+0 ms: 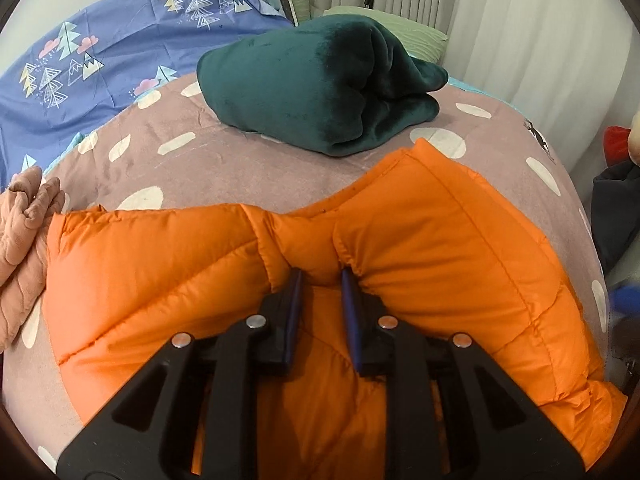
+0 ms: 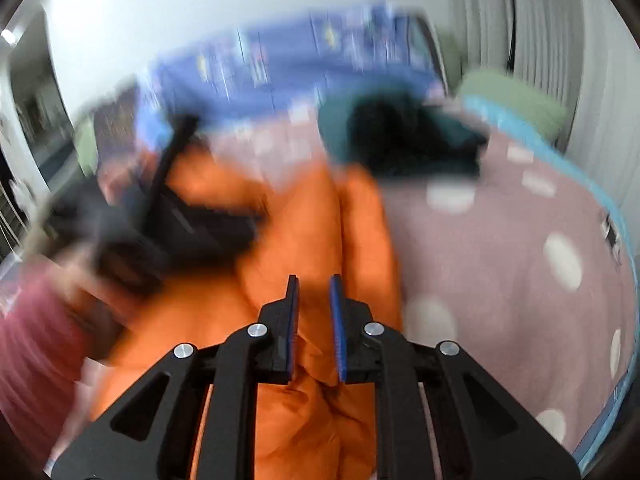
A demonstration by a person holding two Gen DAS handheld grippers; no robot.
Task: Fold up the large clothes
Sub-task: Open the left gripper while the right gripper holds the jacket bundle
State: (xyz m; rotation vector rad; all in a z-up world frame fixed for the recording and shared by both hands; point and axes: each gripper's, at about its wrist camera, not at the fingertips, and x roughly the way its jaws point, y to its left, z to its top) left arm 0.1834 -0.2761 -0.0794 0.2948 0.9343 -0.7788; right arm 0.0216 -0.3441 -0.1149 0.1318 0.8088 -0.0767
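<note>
An orange puffer jacket [image 1: 420,232] lies on the dotted mauve bedspread [image 1: 248,160]. My left gripper [image 1: 320,276] presses into its folds with the fingertips sunk in the padding and a bunch of orange fabric between the narrowly parted blue pads. The right wrist view is motion-blurred. My right gripper [image 2: 314,280] hovers over the jacket [image 2: 352,232], with its pads a little apart and fabric bunched between them at the base. The other gripper [image 2: 160,200] shows as a dark blur at the left.
A folded dark green blanket [image 1: 320,80] sits behind the jacket. A blue tree-print sheet [image 1: 100,52] covers the back left. A pink garment [image 1: 24,224] lies at the left edge. Green pillows [image 1: 416,36] and curtains stand at the back.
</note>
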